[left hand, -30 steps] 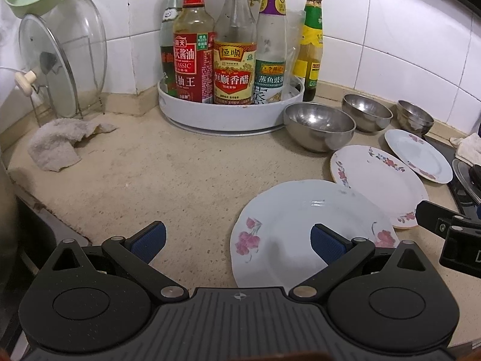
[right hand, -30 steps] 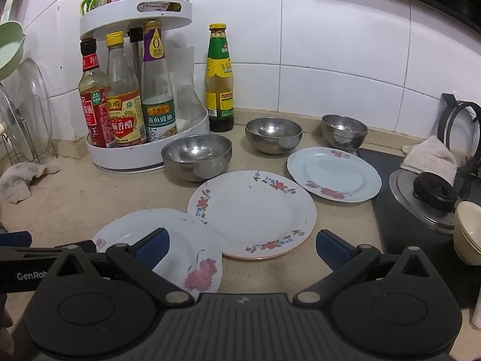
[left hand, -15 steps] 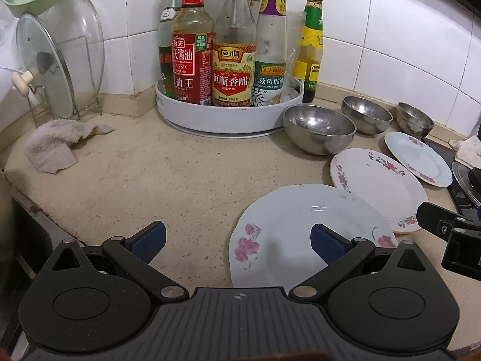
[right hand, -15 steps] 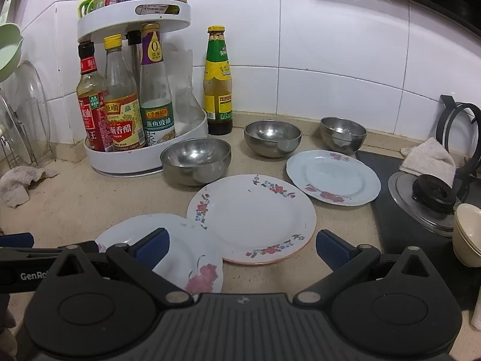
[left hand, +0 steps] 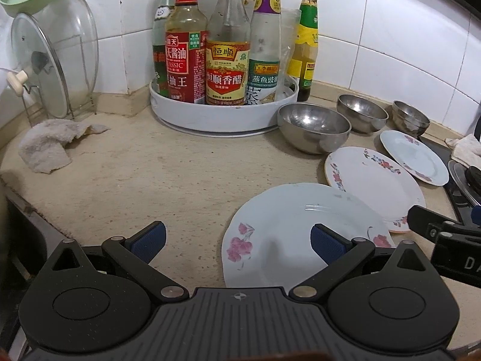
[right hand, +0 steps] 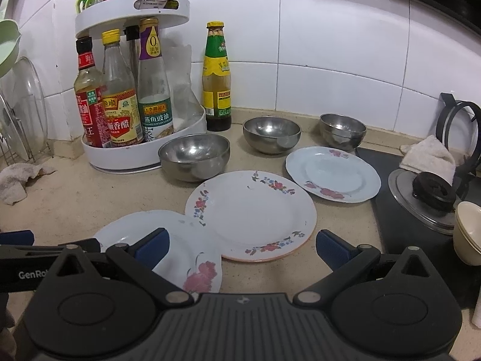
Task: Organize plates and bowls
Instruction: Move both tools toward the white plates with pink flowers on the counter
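three plates: lay flat in a row on the beige counter (left hand: 180,180); the near plate (left hand: 288,240) was pale blue with pink flowers; the middle plate (right hand: 251,215) was white with a floral rim, and its edge overlapped the near plate's rim; the far plate (right hand: 332,173) was pale blue, just beside the stove top (right hand: 421,240), apart from the middle plate
three bowls: steel, upright, behind the plates; the large bowl (right hand: 194,156) stood just beside the white turntable rack (left hand: 222,117); the medium bowl (right hand: 272,134) and the small bowl (right hand: 342,131) stood nearer the tiled wall
left gripper (left hand: 237,240): jaws spread wide and holding nothing; hovered low over the counter; its right blue pad (left hand: 326,242) was over the near plate, its left pad over bare counter
right gripper (right hand: 240,248): jaws spread wide and holding nothing; the front edge of the middle plate showed between its pads, the left one over the near plate
rack: held sauce and vinegar bottles (left hand: 227,45); a green-labelled bottle (right hand: 217,78) stood beside it on the counter
left side: a crumpled cloth (left hand: 48,147) lay below a glass lid (left hand: 57,51) in a wire stand
right side: a pot lid (right hand: 427,198) lay on the stove top, with a cream bowl (right hand: 469,231) at the edge
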Action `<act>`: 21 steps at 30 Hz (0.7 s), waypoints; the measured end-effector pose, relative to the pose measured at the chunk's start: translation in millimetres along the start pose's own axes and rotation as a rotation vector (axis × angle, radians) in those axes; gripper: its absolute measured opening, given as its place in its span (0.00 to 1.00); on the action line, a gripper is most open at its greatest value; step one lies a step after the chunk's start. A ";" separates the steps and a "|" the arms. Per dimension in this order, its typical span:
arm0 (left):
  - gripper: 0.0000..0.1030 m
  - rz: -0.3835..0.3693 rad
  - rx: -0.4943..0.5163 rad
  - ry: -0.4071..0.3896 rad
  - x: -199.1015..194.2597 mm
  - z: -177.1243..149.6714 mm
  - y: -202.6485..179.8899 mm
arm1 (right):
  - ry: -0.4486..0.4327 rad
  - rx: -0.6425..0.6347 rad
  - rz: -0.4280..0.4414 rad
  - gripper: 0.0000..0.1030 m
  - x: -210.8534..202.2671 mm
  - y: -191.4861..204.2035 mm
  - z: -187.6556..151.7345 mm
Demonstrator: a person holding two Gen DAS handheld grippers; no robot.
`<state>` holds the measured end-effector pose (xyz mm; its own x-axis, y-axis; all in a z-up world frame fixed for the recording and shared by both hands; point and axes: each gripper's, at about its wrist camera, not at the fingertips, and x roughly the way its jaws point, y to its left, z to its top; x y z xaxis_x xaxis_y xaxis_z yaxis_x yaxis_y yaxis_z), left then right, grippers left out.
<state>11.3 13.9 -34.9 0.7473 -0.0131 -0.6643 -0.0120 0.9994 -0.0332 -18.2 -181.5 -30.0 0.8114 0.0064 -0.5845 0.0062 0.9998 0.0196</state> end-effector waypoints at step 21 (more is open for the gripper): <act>1.00 -0.018 0.007 0.006 -0.3 0.1 -4.3 | 0.015 0.005 -0.002 0.99 4.1 -0.8 -0.1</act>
<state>11.2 9.6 -34.4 0.7434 -0.0308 -0.6681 0.0055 0.9992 -0.0399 -14.9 -182.2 -32.5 0.8027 0.0051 -0.5963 0.0106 0.9997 0.0228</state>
